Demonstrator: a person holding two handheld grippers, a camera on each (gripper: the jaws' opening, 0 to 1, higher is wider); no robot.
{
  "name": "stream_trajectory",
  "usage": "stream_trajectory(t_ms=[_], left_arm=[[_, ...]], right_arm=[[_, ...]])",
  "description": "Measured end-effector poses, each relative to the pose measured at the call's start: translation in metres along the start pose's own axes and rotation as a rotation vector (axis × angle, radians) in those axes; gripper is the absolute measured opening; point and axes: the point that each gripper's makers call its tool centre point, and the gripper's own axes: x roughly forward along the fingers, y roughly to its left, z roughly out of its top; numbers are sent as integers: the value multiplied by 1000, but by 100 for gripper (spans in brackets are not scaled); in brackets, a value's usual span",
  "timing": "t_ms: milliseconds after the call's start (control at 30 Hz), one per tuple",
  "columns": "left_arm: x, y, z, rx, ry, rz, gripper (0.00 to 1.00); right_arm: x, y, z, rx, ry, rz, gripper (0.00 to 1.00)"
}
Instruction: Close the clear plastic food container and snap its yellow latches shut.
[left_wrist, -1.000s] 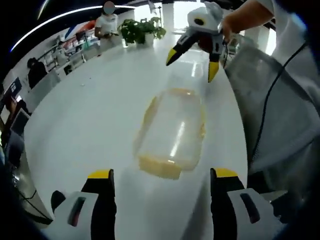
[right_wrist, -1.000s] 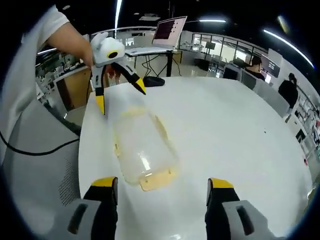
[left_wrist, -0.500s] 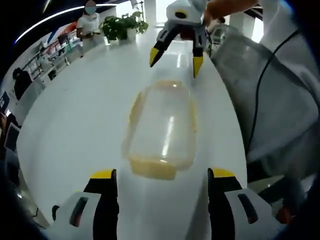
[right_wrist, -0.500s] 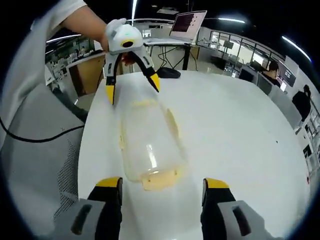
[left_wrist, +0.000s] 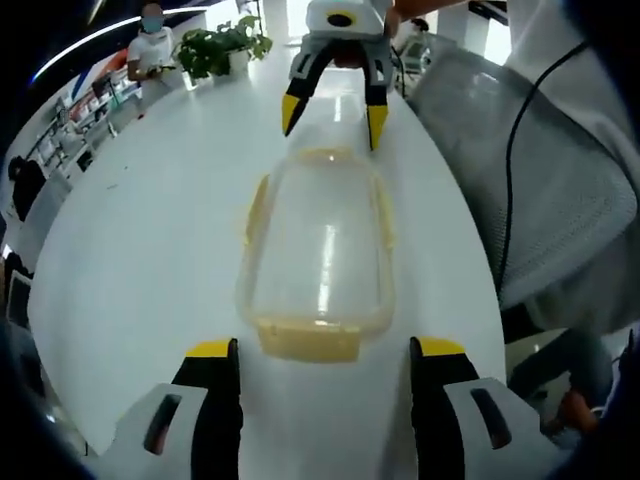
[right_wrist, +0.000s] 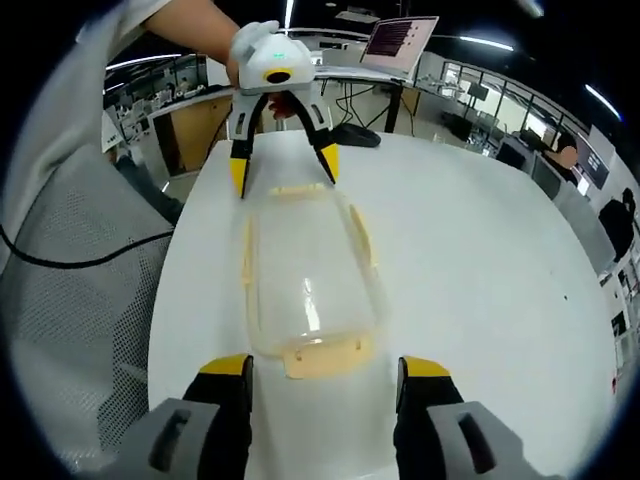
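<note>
The container (left_wrist: 320, 250) is clear, glossy plastic with matt yellow latches (left_wrist: 308, 340), lying on a smooth, shiny white table (left_wrist: 150, 250).

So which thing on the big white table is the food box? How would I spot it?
Find the big white table; near its edge, between the two yellow-tipped grippers, lies the clear plastic food container. It is long, see-through and has pale yellow latches on its ends and sides, unlike the dark object farther back.

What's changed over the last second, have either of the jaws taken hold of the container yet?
Not yet. Both grippers have closed in on the container from opposite ends: the right gripper now straddles the far end latch, the left gripper likewise from its side. Both remain open, gripping nothing. The container lies where it was on the white table, end latches unsnapped.
</note>
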Motion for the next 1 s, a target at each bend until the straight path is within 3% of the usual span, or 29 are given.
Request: stream_trajectory(t_ms=[233,333,733,1000], left_arm=[[2,0,3,23,11,-23,60],[4,-1,4,22,20,-34,58],[6,5,2,12,40,-37,50],[6,5,4,22,51,-41,47]], right_arm=[[7,0,1,-38,24,31,53],[8,1,2,-39,16,45,47],[17,6,-8,-72,73,112,45],[18,3,-4,-112,86,127,41]])
